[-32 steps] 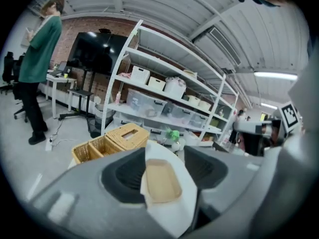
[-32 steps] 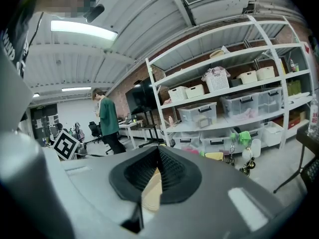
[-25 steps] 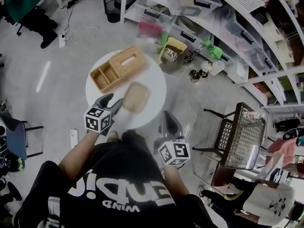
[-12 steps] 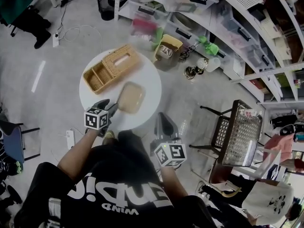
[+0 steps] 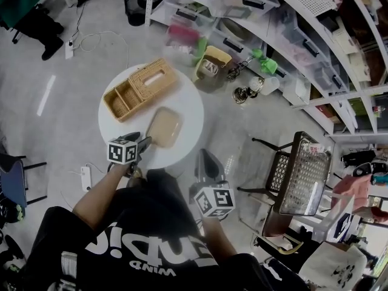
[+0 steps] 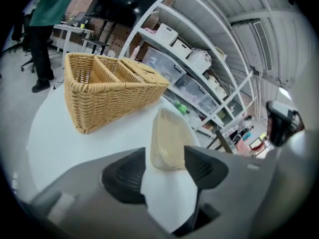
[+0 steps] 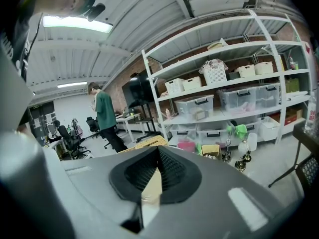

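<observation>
Head view puts the left gripper (image 5: 143,144) at the near end of a tan plastic tray (image 5: 165,126) on the round table (image 5: 185,99) beside a wicker basket (image 5: 136,90) — left gripper view shows jaws apart about that end, a grasp seemingly needing only closure — right gripper view: right gripper (image 7: 158,154) closed, empty.

Bright overhead strip lighting, strong fisheye distortion, dark vignetted corners, slight blur.

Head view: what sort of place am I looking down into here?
Most likely a workshop or lab with storage space: tall white shelving loaded with plastic bins, a bare grey floor, and office chairs further back.
</observation>
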`<state>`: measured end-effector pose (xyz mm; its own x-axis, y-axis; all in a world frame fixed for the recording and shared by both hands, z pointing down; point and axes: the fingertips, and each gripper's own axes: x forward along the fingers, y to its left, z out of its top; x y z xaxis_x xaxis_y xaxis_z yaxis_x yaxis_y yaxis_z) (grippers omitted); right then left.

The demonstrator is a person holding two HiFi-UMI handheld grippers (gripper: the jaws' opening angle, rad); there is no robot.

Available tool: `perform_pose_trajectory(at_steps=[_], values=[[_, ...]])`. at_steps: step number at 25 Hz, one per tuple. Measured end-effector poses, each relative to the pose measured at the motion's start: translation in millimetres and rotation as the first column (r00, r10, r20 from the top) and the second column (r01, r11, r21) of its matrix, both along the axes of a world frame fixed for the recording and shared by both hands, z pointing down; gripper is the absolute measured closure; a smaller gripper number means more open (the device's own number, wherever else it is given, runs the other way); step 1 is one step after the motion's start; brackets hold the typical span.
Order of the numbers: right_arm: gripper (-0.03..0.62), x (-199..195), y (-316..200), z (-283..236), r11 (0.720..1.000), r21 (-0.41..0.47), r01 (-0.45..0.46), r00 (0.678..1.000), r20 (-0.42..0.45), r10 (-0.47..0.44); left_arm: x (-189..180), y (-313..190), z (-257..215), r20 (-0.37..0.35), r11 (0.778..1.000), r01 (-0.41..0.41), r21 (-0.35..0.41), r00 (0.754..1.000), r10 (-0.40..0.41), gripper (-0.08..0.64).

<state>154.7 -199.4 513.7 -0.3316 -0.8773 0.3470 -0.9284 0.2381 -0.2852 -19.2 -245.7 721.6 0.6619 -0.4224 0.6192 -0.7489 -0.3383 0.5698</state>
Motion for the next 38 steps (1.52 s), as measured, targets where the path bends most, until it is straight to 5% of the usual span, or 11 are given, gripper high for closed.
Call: perform_pose_trajectory(at_steps=[14,38], values=[[0.594,11,4,8,1.0,-0.025,-0.015,1.0,-0.007,0.015,12,1,16,-0.011,0.998,-0.021,-0.063,1.0,0.02,0.319],[0.594,12,3,7,1.0,-0.016,0.0,1.0,-0.002,0.0,5,1,-9,-0.047,0.999,0.027,-0.04,0.998,-0.029,0.462]])
